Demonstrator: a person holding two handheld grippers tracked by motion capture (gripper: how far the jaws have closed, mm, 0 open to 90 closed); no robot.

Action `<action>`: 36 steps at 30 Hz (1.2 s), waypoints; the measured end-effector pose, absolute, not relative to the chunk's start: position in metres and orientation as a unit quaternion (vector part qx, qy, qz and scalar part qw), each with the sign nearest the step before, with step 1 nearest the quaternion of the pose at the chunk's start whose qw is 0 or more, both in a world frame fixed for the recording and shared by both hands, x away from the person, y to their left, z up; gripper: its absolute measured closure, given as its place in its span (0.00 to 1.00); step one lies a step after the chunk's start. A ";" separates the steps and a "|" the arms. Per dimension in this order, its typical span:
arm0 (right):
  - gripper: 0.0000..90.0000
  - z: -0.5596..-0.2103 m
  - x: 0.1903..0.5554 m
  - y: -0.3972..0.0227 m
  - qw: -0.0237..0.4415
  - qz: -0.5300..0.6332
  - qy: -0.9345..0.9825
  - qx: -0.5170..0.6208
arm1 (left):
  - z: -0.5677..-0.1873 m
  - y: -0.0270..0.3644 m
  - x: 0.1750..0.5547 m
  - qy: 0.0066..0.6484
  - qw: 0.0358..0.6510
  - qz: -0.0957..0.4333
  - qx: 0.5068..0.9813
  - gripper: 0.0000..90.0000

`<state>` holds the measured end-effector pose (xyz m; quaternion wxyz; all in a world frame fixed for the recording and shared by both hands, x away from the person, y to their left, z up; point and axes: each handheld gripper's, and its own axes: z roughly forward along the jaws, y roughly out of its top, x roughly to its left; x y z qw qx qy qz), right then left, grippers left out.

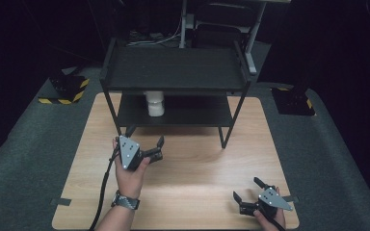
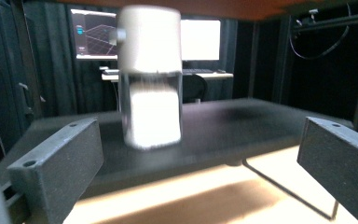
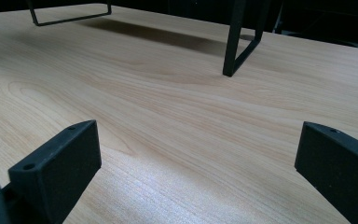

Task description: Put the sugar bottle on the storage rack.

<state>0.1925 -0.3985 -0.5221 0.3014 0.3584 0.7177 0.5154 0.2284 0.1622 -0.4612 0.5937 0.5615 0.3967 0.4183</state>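
Observation:
A white jar (image 1: 155, 103) with a white cap stands upright on the lower shelf (image 1: 192, 115) of a black two-tier rack (image 1: 173, 67); in the left gripper view the jar (image 2: 151, 79) looks blurred, just beyond the jaws. My left gripper (image 1: 145, 137) is open in front of the shelf's left part, its jaws wide apart and pointing at the jar with nothing between them. My right gripper (image 1: 247, 189) is open low over the table's front right, its jaws empty and spread over bare wood (image 3: 177, 121).
The rack's thin black legs (image 1: 225, 137) stand on the wooden table (image 1: 192, 168); one leg (image 3: 237, 42) rises ahead of the right gripper. Grey floor surrounds the table. Black blocks with yellow stripes (image 1: 67, 89) sit at the far left and far right. Monitors (image 2: 200, 39) glow behind the rack.

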 end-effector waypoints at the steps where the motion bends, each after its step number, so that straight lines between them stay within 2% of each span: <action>1: 0.00 -0.522 0.192 -0.398 0.301 0.515 0.718 0.358 | -0.461 0.162 0.228 0.397 0.594 0.418 0.561 0.01; 15: 0.00 -0.522 0.192 -0.398 0.303 0.515 0.717 0.358 | -0.522 0.196 0.184 0.407 0.566 0.416 0.584 0.01; 32: 0.00 -0.522 0.191 -0.397 0.305 0.513 0.718 0.359 | -0.535 0.228 0.154 0.431 0.527 0.386 0.623 0.01; 36: 0.00 -0.522 0.191 -0.396 0.306 0.512 0.717 0.361 | -0.536 0.231 0.155 0.440 0.517 0.360 0.640 0.01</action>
